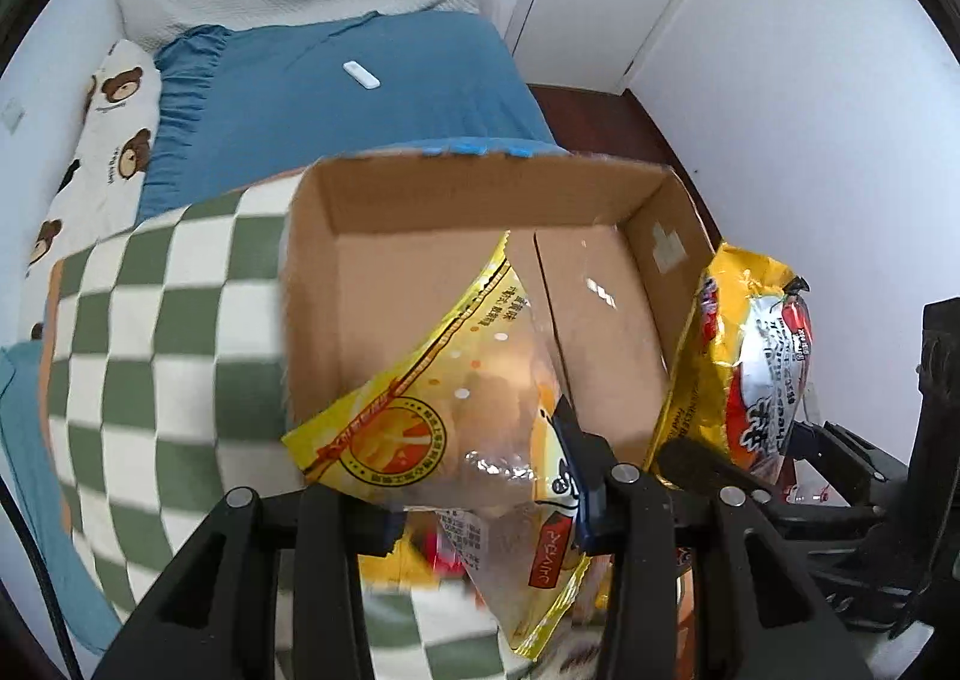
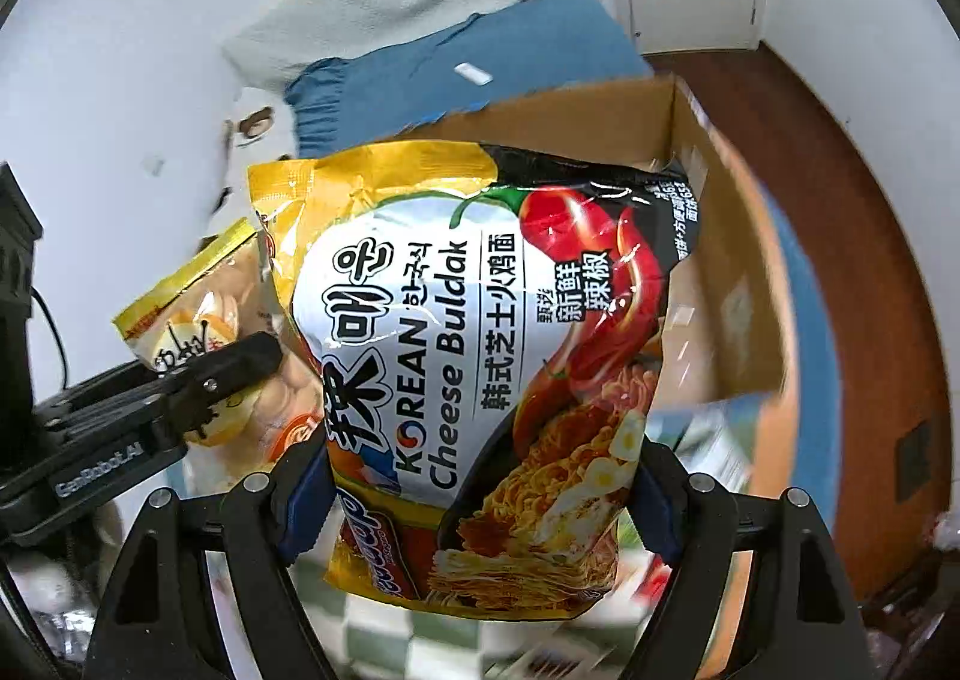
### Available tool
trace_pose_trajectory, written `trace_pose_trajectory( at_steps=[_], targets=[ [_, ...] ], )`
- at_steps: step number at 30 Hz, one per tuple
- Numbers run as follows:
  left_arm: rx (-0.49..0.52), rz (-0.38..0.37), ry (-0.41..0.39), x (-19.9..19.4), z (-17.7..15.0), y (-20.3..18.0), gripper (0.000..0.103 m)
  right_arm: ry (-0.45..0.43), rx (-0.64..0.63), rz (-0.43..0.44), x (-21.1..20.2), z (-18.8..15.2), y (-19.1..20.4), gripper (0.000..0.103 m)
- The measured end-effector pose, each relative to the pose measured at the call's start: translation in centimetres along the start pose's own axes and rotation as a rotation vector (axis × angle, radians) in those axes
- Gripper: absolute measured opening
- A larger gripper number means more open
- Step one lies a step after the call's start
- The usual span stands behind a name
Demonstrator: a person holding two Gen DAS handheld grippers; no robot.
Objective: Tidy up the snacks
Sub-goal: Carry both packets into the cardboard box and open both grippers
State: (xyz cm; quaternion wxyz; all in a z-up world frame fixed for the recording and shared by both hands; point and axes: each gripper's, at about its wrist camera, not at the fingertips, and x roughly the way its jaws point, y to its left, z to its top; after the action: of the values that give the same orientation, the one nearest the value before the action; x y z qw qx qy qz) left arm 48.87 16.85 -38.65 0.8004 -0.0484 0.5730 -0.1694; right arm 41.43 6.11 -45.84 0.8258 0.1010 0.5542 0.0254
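Here noodle pack (image 2: 480, 368) pinched in right claw (image 2: 480, 506), apparently above box (image 2: 720, 140).

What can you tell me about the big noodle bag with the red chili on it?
The noodle bag is a shiny plastic packet, yellow at the edges with a white middle, a red chili, a picture of noodles and the words "Korean Cheese Buldak". It looks full and puffy. The right gripper holds it by its lower part, jaws pressing both sides, and it hangs over the open cardboard box.
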Motion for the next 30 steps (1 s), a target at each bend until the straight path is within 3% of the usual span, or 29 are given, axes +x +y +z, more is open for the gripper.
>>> trace_pose_trajectory(
  at_steps=[4,6,9,10,16,18,20,26,30],
  targets=[
    [-0.032,0.008,0.065,4.2,5.4,1.6,0.038,0.046,-0.009,-0.047,4.1,3.2,-0.4,0.084],
    [-0.039,0.014,0.102,6.5,7.3,2.2,0.038,0.087,-0.015,-0.065,3.6,8.2,-1.2,0.084],
    [-0.040,0.029,0.165,9.5,10.7,3.1,0.038,0.152,-0.022,-0.092,6.0,9.9,-0.9,0.084],
    [-0.037,0.032,0.180,8.8,11.5,2.3,0.038,0.172,-0.025,-0.100,6.0,10.8,-0.7,0.084],
    [-0.039,0.087,0.252,12.1,13.3,3.5,0.041,0.272,-0.009,-0.095,11.9,11.9,1.5,0.084],
    [-0.049,0.092,0.252,12.6,13.5,4.2,0.054,0.302,-0.007,-0.079,13.8,13.4,0.9,0.088],
    [-0.055,0.114,0.244,12.8,13.7,4.9,0.092,0.302,-0.005,-0.074,13.8,14.2,0.5,0.097],
    [-0.068,0.144,0.185,11.8,14.0,6.3,0.095,0.268,-0.027,-0.097,12.0,14.7,0.6,0.099],
    [-0.083,0.176,0.148,7.8,13.3,4.3,0.095,0.254,-0.018,-0.123,10.8,14.1,0.5,0.099]
  ],
)
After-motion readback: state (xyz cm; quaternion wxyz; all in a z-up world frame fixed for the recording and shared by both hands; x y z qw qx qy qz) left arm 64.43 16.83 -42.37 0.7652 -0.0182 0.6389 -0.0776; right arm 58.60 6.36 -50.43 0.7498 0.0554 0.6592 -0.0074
